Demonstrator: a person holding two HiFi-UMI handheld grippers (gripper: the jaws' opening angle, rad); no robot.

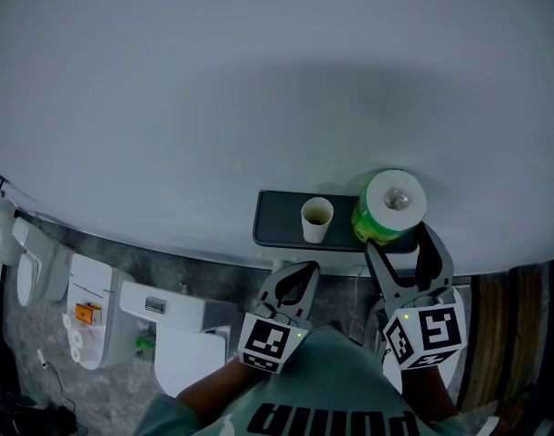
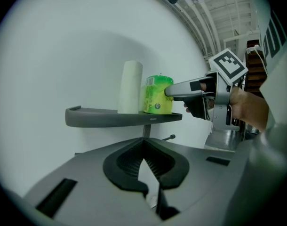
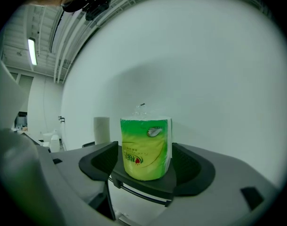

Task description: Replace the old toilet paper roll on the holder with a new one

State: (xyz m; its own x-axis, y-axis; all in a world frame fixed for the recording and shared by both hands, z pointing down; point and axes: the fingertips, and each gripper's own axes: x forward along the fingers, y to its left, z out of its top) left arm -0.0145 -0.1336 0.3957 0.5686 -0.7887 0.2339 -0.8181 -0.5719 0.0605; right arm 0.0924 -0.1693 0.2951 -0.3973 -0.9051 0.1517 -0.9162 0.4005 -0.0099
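A dark wall shelf [image 1: 281, 223] carries a bare cardboard tube [image 1: 317, 219] and, to its right, a new toilet roll in green wrap [image 1: 390, 203]. My right gripper [image 1: 397, 240] reaches in level, with one jaw on each side of the green roll [image 3: 146, 147]. Its pads stand just off the wrap and the roll rests upright on the shelf edge [image 3: 148, 186]. My left gripper [image 1: 304, 271] is shut and empty, hanging below and in front of the shelf [image 2: 101, 117]. In the left gripper view the tube [image 2: 130, 86] stands to the left of the green roll [image 2: 157, 94].
A thin metal holder rod [image 2: 169, 137] sticks out under the shelf. Bottom left in the head view stand a white toilet cistern [image 1: 168, 321] and a box with spare rolls [image 1: 82, 334]. A striped dark panel [image 1: 522, 334] lies at the right. The wall behind is plain white.
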